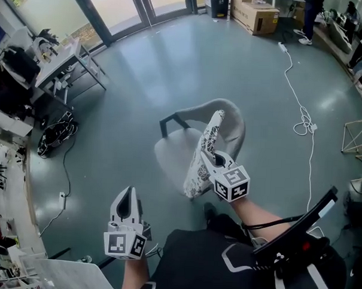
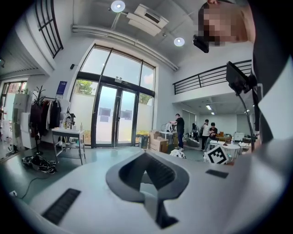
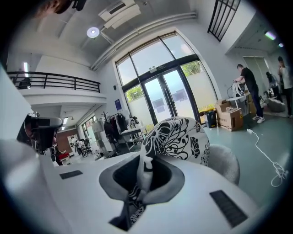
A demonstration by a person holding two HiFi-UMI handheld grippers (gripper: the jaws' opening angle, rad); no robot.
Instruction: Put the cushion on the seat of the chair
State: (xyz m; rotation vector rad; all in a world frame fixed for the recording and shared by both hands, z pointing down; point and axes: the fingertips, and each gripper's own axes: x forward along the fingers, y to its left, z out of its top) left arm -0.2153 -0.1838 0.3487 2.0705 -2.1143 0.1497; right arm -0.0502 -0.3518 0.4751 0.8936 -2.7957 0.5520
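A wide hall with a smooth grey-green floor (image 1: 172,62) runs up to glass doors at the far end. At the far left stands a cluttered tabletop (image 1: 59,64), with a dark bag (image 1: 55,135) on the floor just in front of it.

Nearer the person, the left claw (image 1: 128,192) hangs low and well apart from the chair. Its jaws are pressed together with nothing between them.

In the middle is the chair (image 1: 230,122), grey and padded, its seat (image 1: 171,155) bare. The cushion (image 1: 210,129), white with a black flower print, hangs on edge above the right part of the seat, just in front of the backrest. It does not look to be resting on the seat yet.

The right claw (image 1: 211,159) pinches the cushion at its near edge. From that claw's own camera a fold of printed cloth is squeezed between the jaws, and the cushion's body (image 3: 176,137) bulges out beyond the tips.

The cushion looks light, soft and floppy, so it will likely sag and swing from a one-edge grip, though the cloth should not slip easily. A hold on the edge seam suits it. The free claw could steady the far edge so that it lands flat.

At the right a white cable (image 1: 302,116) trails over the floor, clear of the chair.
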